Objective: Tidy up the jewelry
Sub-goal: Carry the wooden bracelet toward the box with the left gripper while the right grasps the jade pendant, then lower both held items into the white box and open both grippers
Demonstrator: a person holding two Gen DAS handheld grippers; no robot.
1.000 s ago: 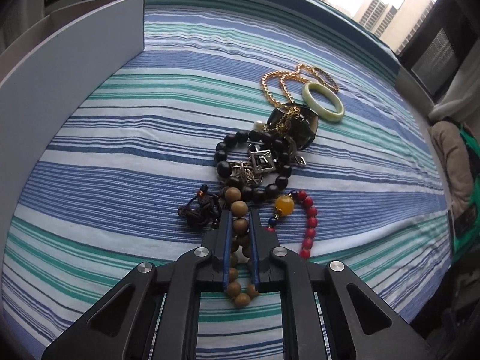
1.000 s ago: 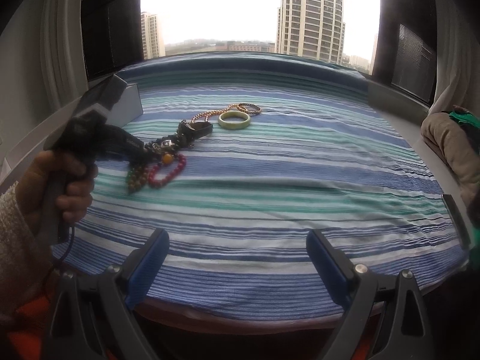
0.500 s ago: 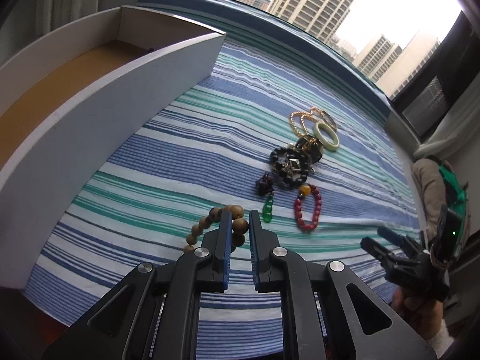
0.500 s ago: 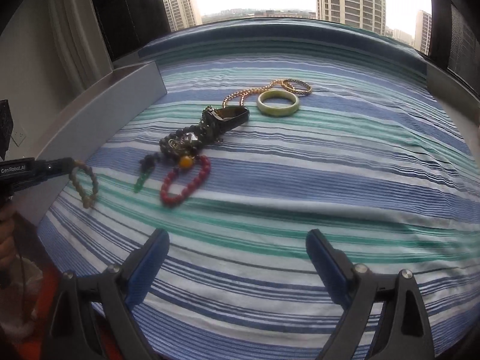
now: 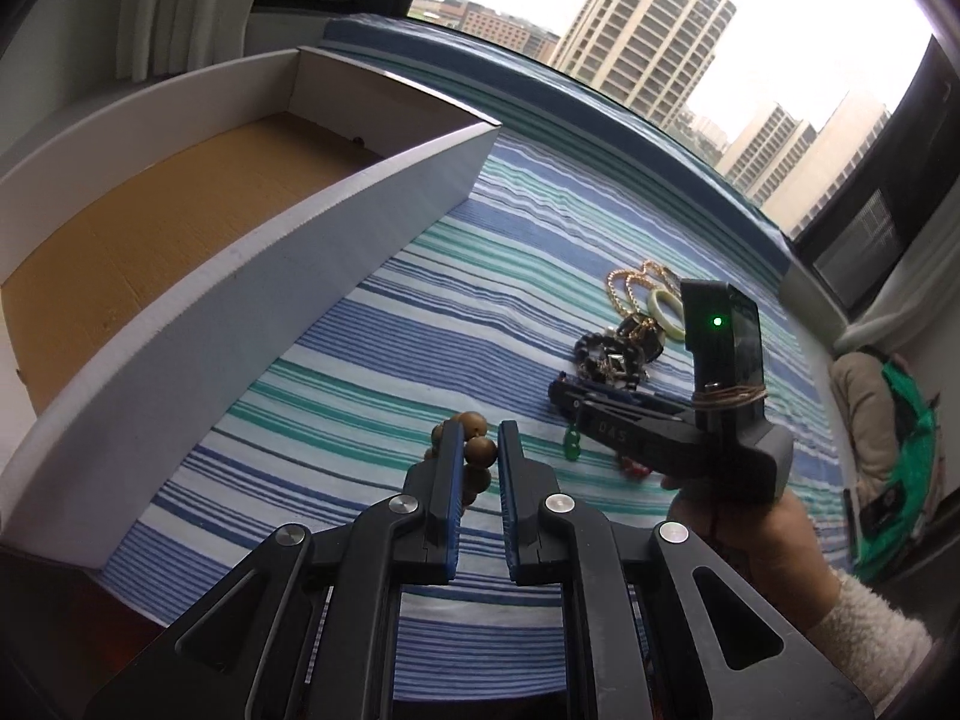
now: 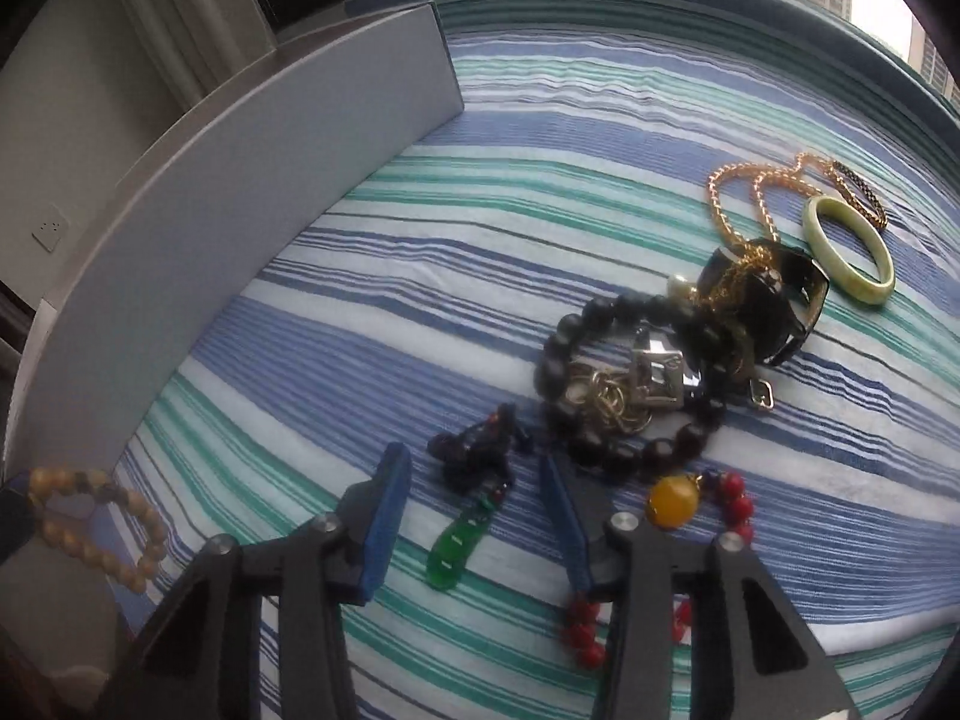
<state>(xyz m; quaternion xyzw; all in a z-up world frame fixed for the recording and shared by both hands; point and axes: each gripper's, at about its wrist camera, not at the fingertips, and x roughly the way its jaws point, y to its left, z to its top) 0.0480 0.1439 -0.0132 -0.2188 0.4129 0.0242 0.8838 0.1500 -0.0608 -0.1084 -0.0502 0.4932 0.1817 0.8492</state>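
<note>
Two tools work: the left tool [image 5: 480,450] grips the wooden bead bracelet [image 5: 474,450] near the box [image 5: 252,276], while the right tool [image 6: 474,516], spread wide, straddles the green pendant [image 6: 459,546] on the striped cloth [image 6: 540,120].

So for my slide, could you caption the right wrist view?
Open right gripper straddles a green pendant beside tangled bracelets on striped cloth.

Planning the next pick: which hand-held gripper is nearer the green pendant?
Right. The right hand-held gripper is open with the green pendant between its fingers; the left hand-held gripper holds the wooden bead bracelet, farther off.
</note>
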